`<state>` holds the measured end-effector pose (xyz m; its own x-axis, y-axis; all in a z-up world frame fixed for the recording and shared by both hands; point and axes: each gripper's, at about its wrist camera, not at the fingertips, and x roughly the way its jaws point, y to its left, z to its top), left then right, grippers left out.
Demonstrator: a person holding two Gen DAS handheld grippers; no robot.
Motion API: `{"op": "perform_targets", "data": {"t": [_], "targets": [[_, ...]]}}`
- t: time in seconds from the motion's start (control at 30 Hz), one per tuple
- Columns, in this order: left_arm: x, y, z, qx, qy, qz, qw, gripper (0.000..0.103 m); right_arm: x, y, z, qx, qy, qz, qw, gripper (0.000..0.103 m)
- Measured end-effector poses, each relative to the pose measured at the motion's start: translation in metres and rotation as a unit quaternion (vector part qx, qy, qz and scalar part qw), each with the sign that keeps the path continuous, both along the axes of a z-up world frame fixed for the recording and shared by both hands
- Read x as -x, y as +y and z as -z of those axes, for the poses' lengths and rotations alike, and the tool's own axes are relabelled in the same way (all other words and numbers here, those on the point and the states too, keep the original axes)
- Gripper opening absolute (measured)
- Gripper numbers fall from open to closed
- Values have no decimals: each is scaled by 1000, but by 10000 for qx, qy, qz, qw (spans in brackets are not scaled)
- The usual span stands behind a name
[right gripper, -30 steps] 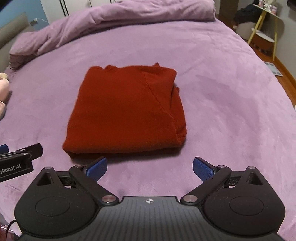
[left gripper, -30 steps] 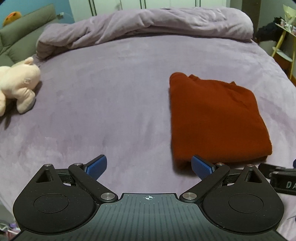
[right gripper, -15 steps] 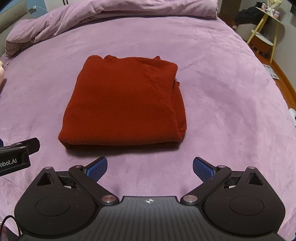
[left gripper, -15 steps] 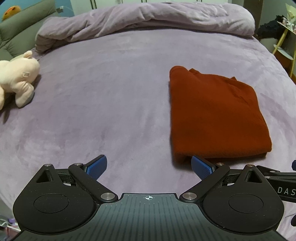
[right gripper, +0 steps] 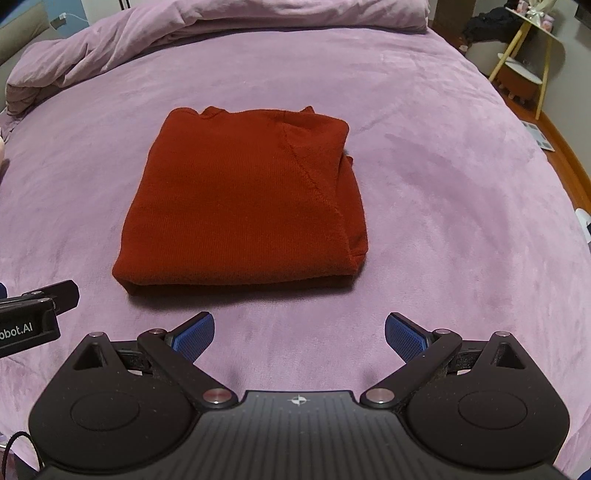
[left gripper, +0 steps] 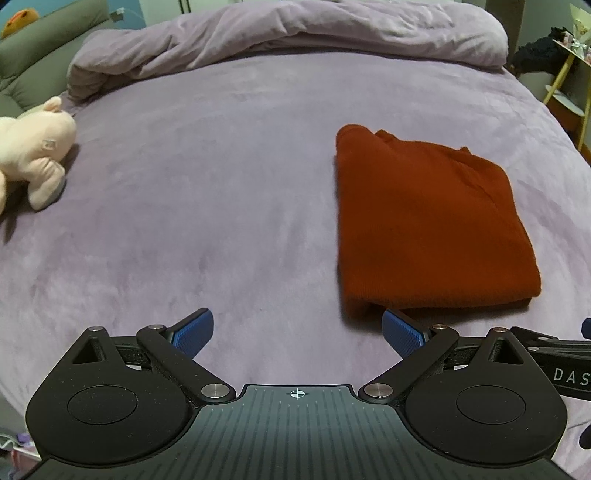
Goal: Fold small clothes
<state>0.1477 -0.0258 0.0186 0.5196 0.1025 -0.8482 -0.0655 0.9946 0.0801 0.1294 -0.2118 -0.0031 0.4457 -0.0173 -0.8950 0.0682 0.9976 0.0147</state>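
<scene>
A rust-red knit garment [right gripper: 243,199] lies folded into a flat rectangle on the purple bed cover; in the left wrist view the same red garment [left gripper: 424,225] sits right of centre. My left gripper [left gripper: 297,330] is open with nothing between its blue pads, hovering near the garment's front left corner without touching it. My right gripper [right gripper: 299,334] is open too, a little in front of the garment's near edge. The left gripper [right gripper: 33,314] also shows at the left margin of the right wrist view.
A rumpled purple duvet [left gripper: 288,33] is piled along the far side of the bed. A pink plush toy [left gripper: 31,147] lies at the left. A yellow-legged side table [right gripper: 524,62] and wooden floor are beyond the bed's right edge.
Both grippers have drawn back and risen slightly from the folded garment, which now looks a bit farther away. The garment itself has not moved.
</scene>
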Motion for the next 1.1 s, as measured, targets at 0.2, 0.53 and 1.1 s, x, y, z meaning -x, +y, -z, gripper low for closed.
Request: {"op": "perform_targets", "data": {"t": [0.2,0.53,1.1], "targets": [[1,-1,2,6,32,2,10000,101,1,1,0,7,5,-9,10000,99],[0,-1,3,1,71,3,10000,101,0,2,0,-8,23,-6,10000,99],[0,-1,6,-26,97,39,9999,101,-1,1,1,-18,13,-12,10000,99]]}}
